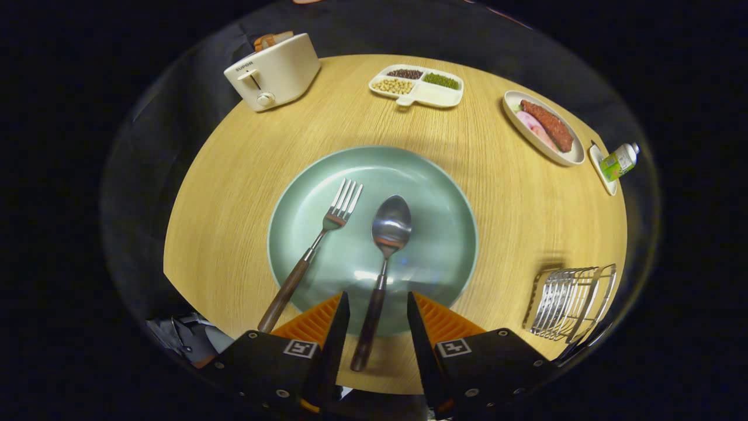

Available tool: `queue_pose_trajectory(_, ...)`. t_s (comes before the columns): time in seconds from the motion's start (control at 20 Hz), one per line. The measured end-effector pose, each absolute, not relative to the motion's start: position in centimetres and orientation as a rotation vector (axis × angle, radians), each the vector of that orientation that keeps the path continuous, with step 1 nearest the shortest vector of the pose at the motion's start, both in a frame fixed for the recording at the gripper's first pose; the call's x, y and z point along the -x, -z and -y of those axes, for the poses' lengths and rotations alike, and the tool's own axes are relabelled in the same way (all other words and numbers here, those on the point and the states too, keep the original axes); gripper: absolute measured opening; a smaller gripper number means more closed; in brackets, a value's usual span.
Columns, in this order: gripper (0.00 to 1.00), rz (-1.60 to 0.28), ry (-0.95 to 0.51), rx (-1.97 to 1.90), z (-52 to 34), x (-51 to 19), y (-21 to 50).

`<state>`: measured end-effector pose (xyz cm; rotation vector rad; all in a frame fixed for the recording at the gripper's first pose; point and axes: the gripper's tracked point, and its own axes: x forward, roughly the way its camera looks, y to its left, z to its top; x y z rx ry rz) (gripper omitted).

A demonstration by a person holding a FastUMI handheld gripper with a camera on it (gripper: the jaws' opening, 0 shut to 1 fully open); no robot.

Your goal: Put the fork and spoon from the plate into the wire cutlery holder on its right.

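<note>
Gripper: the gripper [378, 304] is spread wide and grasps nothing; its two fingers stand apart over the near rim of the plate.
Plate: a round pale-green plate [432, 193] lies in the middle of the wooden counter [234, 175]; every place below is told from it.
Spoon: the spoon [390, 225] lies on the plate, bowl up near the plate's centre, its dark wooden handle running back over the near rim and passing between the fingers without touching either.
Fork: the fork [342, 207] lies on the plate just left of the spoon, tines toward the far side, its wooden handle slanting over the plate's near-left rim and ending beside the left finger.
Wire cutlery holder: the wire cutlery holder [570, 301] stands on the counter to the right of the plate, near the counter's right edge, apart from the plate.
In the way: bare counter lies between the plate and the holder.
Toaster: a cream toaster [274, 73] stands beyond the plate to the far left, at the counter's edge.
Divided dish: a white divided dish [416, 86] with beans and grains sits beyond the plate, straight ahead.
Oval dish: an oval dish [543, 126] holding sausage and slices of meat sits beyond the plate to the far right.
Small bottle: a small bottle [619, 161] with a green label lies on a small white tray [602, 169] right of the oval dish, well apart from the plate.
</note>
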<state>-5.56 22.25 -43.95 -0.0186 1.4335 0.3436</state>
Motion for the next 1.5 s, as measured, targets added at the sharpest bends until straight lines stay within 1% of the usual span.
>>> queue_pose_trajectory(0.05, 0.55, -1.458, -0.337, 0.006, -22.6, 5.6, 44.2)
queue_pose_trajectory(0.1, 0.45, -1.473, -0.327, 0.009, -22.6, 5.7, 44.6)
queue_pose_trajectory(0.15, 0.4, -1.478, -0.318, 0.016, -22.5, 5.5, 44.9)
queue_pose_trajectory(0.25, 0.26, -1.489, -0.299, 0.016, -22.2, 5.4, 45.3)
queue_pose_trajectory(0.3, 0.17, -1.492, -0.289, 0.012, -22.1, 5.4, 45.7)
queue_pose_trajectory(0.5, 0.06, -1.457, -0.285, -0.051, -21.7, 4.6, 44.6)
queue_pose_trajectory(0.65, 0.05, -1.399, -0.295, -0.103, -20.9, 4.3, 42.4)
queue_pose_trajectory(0.8, 0.05, -1.343, -0.276, -0.119, -18.2, 4.6, 39.4)
queue_pose_trajectory(1.1, 0.05, -1.251, -0.161, -0.119, -9.3, 5.5, 34.4)
queue_pose_trajectory(1.3, 0.05, -1.276, -0.09, -0.117, -3.5, 7.2, 34.3)
queue_pose_trajectory(1.5, 0.05, -1.32, -0.071, -0.102, -0.1, 8.6, 35.2)
